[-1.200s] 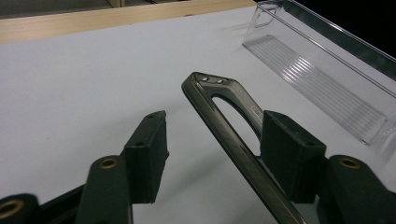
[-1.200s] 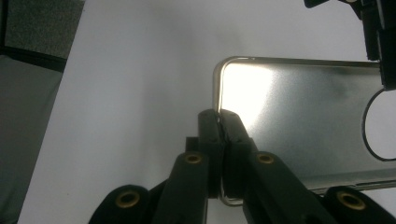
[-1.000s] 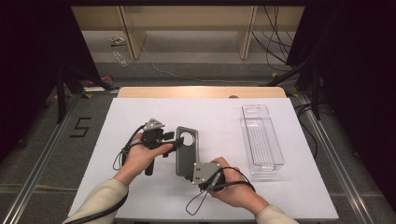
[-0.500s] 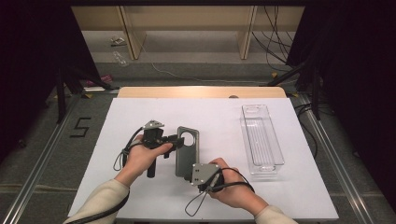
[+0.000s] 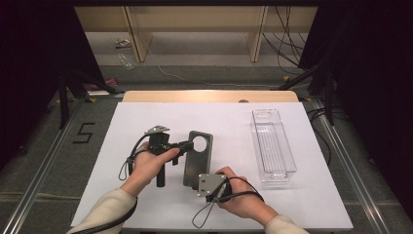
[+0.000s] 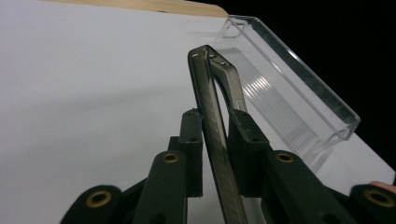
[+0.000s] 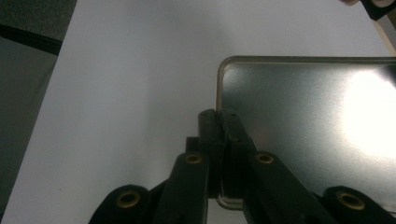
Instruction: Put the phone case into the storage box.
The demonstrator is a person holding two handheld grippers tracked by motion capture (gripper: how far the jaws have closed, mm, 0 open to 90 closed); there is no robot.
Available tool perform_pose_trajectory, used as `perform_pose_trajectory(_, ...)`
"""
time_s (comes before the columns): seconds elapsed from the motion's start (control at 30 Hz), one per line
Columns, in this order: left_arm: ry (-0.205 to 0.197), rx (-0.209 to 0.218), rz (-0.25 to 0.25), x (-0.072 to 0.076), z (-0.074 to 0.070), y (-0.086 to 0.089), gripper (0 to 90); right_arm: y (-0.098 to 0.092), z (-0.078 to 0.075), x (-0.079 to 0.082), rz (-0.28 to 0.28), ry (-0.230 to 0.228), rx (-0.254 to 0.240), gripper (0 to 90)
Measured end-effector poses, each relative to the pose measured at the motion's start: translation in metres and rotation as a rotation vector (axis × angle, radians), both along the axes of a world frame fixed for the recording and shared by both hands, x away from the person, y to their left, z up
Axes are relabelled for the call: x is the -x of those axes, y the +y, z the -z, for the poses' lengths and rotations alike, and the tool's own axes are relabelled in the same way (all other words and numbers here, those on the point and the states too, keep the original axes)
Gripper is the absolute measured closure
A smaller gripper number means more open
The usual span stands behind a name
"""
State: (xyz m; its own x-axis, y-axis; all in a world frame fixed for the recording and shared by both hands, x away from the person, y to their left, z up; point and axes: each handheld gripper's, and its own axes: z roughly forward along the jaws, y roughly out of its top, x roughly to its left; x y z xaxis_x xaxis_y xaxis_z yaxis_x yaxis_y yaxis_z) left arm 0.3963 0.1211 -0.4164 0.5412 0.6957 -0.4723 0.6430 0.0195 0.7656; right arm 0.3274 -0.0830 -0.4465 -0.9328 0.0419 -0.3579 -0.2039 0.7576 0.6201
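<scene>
Left claw [image 6: 215, 140] just closed, now pinching phone case [image 5: 197, 158] edge; right claw [image 7: 224, 135] pinching its near edge

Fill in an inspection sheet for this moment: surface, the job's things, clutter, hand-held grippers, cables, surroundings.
Surface: white table, wooden strip along its far edge.
Job's things: dark phone case with a round camera hole, gripped at two places.
Clutter: clear tray at the right, apart from the case; looks empty.
Grippers: left hand-held gripper has just been closing, its jaws now on the case's side edge; right hand-held gripper shut on the case's near end.
Cables: one loops from each gripper; more lie on the floor beyond the table.
Surroundings: dark curtains at both sides, wooden frame behind, a "5" marked on the floor at left.
</scene>
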Motion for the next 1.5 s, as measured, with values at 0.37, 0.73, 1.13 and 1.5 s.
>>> perform_pose_trajectory(0.37, -0.041, 0.007, 0.029, 0.007, -0.006, -0.006, 81.1, 0.001, 0.005, -0.001, 0.018, -0.033, 0.022, 89.2)
perform_pose_trajectory(0.73, -0.090, -0.013, 0.026, 0.008, -0.007, -0.003, 81.6, -0.004, 0.005, -0.006, 0.096, -0.006, -0.080, 62.6)
perform_pose_trajectory(1.13, -0.157, -0.042, 0.022, 0.009, -0.009, 0.002, 81.6, -0.011, -0.003, -0.012, 0.226, 0.036, -0.303, 26.2)
perform_pose_trajectory(1.5, -0.185, -0.049, 0.000, 0.010, -0.010, 0.009, 81.5, -0.020, -0.008, -0.018, 0.305, 0.049, -0.405, 16.4)
